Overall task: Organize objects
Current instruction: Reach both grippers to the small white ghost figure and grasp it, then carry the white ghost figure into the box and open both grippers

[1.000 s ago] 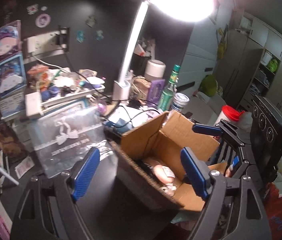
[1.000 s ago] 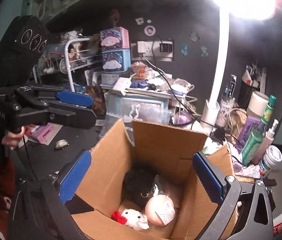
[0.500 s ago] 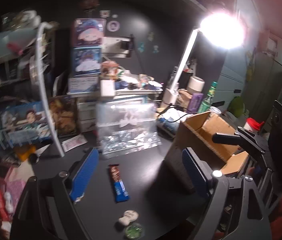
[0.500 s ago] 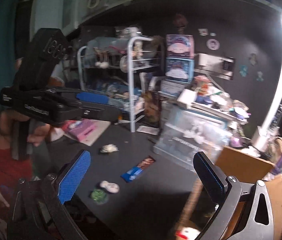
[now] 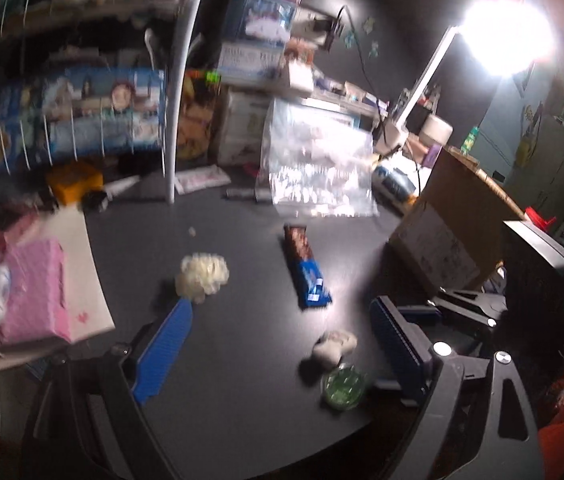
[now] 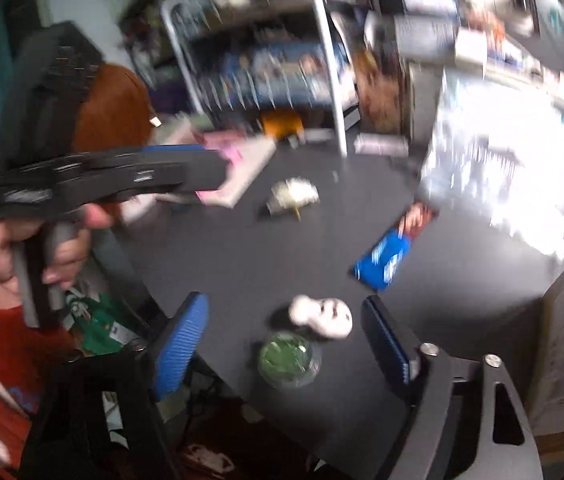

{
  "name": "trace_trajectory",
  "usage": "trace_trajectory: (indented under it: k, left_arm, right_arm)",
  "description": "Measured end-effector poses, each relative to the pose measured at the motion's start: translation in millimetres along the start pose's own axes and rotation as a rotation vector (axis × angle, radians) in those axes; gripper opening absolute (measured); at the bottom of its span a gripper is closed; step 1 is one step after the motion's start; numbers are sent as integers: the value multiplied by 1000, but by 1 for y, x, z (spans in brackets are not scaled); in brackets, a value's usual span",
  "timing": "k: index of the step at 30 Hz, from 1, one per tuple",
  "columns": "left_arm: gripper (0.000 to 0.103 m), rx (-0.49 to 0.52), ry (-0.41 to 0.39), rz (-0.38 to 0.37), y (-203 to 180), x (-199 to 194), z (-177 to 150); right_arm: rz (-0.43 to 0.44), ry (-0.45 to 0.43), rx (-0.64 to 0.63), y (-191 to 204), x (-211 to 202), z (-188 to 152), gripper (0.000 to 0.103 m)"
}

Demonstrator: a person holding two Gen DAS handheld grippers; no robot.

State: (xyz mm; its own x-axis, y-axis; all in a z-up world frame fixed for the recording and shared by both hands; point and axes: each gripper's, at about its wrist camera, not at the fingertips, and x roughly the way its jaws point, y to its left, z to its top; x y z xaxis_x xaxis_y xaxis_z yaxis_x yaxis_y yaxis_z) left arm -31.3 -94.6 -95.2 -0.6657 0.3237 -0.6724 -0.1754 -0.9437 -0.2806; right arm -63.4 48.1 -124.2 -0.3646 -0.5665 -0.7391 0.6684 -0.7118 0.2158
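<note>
Stuff left on the dark desk was what I looked at first, through the left wrist view. My left gripper had nothing between its blue pads, and the jaws were opening. A snack bar in a blue and brown wrapper lay flat at centre frame. I guessed it was light and crinkly, and the slick film might slide, so pinching across its narrow width seemed best. A fluffy cream puff sat just left of it, looking soft and squashy enough to grab anywhere. Low and right of centre lay a small white figure, probably hard and smooth. Right next to it was a little green dish, which was blurred. The cardboard box stood at the right edge.

Over in the right wrist view, my right gripper was also empty, jaws closing. The white figure and green dish both lay between the pads but weren't pinched. They were so close together that I figured closing on one could knock the other. The snack bar lay further up and right. My other gripper crossed the upper left of the frame. A pink book sat behind it.
</note>
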Motion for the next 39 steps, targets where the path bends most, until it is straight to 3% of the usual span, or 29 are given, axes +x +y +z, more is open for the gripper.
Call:
trace_trajectory:
  k: [3, 8, 12, 18, 28, 34, 39]
  left_arm:
    - [89, -14, 44, 13, 9, 12, -13]
    - [89, -41, 58, -16, 16, 17, -23]
    - [89, -51, 62, -17, 19, 17, -25]
    - [89, -42, 74, -35, 17, 18, -22]
    - [88, -31, 110, -212, -14, 15, 15]
    - [68, 37, 118, -274, -50, 6, 48]
    - [56, 123, 115, -282, -92, 5, 79]
  right_arm:
    - [-21, 58, 50, -9, 20, -4, 64]
    - [-54, 97, 75, -15, 31, -3, 58]
    - [-65, 111, 62, -13, 34, -2, 40]
    - [-93, 88, 4, -8, 30, 3, 40]
    - [-70, -56, -151, 18, -17, 29, 40]
    - [-97, -149, -211, 19, -55, 44, 40]
    - [-138, -218, -237, 9, -93, 50, 40]
